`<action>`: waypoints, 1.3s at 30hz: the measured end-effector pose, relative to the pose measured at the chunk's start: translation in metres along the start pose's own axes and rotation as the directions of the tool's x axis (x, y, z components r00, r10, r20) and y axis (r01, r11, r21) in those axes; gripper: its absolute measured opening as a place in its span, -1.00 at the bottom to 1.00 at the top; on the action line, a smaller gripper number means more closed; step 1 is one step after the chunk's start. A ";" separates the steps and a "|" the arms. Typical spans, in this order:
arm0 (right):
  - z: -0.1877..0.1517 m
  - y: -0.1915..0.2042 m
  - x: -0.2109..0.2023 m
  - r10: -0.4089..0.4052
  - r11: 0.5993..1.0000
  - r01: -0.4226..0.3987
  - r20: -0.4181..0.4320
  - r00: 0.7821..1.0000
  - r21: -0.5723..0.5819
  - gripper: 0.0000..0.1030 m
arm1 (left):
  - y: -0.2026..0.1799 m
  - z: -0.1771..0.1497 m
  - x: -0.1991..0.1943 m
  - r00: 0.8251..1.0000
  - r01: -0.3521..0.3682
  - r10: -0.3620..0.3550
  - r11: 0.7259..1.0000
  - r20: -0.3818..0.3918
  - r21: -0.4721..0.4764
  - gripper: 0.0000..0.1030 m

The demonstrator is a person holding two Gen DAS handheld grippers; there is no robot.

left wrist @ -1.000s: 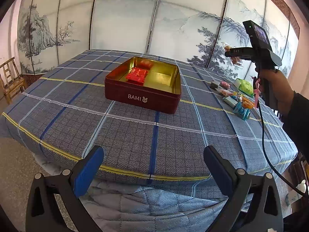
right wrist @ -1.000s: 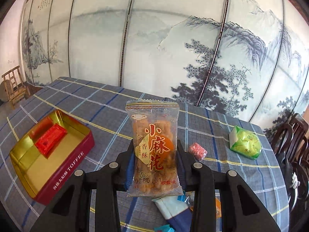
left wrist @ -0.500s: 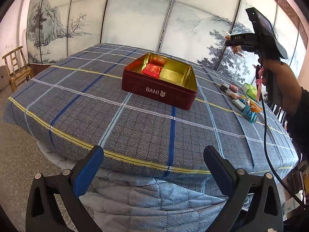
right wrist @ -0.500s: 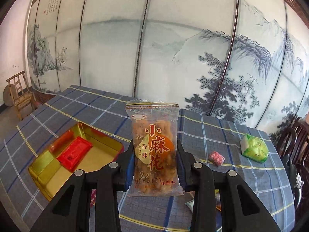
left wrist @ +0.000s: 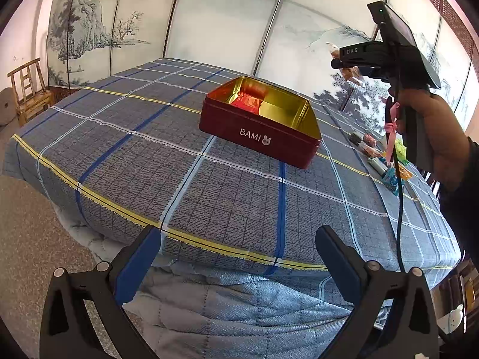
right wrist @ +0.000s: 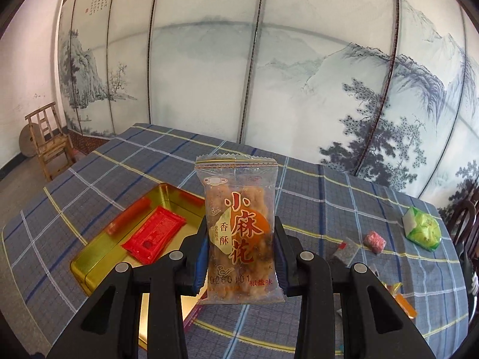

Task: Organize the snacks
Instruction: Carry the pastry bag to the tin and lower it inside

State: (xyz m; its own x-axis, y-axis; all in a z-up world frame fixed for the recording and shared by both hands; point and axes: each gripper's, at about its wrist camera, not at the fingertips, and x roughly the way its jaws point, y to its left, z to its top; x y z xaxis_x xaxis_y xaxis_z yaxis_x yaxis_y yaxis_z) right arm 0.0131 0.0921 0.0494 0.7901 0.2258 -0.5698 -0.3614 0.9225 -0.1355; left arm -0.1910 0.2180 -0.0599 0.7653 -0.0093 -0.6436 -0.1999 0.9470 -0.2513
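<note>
Screen (right wrist: 299, 59) with an ink landscape stands behind the table (left wrist: 179, 155), which is covered by a blue-grey plaid cloth with yellow, white and blue lines. Wooden chair (right wrist: 49, 142) at far left, beside the wall. Red tin (left wrist: 263, 133), gold inside, marked BAMI with a rabbit on its near side, sits on the cloth right of table centre in the left wrist view. In the right wrist view the tin (right wrist: 104, 257) lies low and left, partly hidden behind the tool, and a flat red packet (right wrist: 154, 236) rests on its floor near the far wall. Left gripper (left wrist: 236, 257) is at the near table edge, fingers spread wide, nothing between them, over the hanging quilted cloth. Right gripper (right wrist: 241, 257) is raised well above the table, closed on a clear pack (right wrist: 239, 233) of twisted fried dough with red Chinese print; the blue pads press both long edges of the lower half, and the pack stands upright, top seal uppermost. From the left wrist view the right gripper (left wrist: 348, 65) shows high at right, above and to the right of the tin, held by the right hand (left wrist: 431, 131). Loose snacks lie on the right part of the cloth: a green pack (right wrist: 422, 229) farthest right, a pink candy (right wrist: 374, 240) just left of it, a dark sachet (right wrist: 345, 251) next, and orange wrappers (right wrist: 402, 302) nearer the edge.
</note>
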 end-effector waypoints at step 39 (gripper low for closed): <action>-0.036 0.048 0.083 0.196 0.980 -0.189 -0.197 0.960 0.057 -0.26 | 0.009 0.009 0.013 0.998 -0.041 0.041 0.999 0.057 -0.004 0.98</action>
State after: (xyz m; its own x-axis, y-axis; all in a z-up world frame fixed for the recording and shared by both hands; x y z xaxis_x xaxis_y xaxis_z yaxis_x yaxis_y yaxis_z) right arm 0.0430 0.1435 -0.0337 0.5903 0.3364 -0.7337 -0.4755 0.8795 0.0208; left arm -0.1768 0.2299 -0.0642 0.7902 0.0482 -0.6110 -0.2335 0.9454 -0.2274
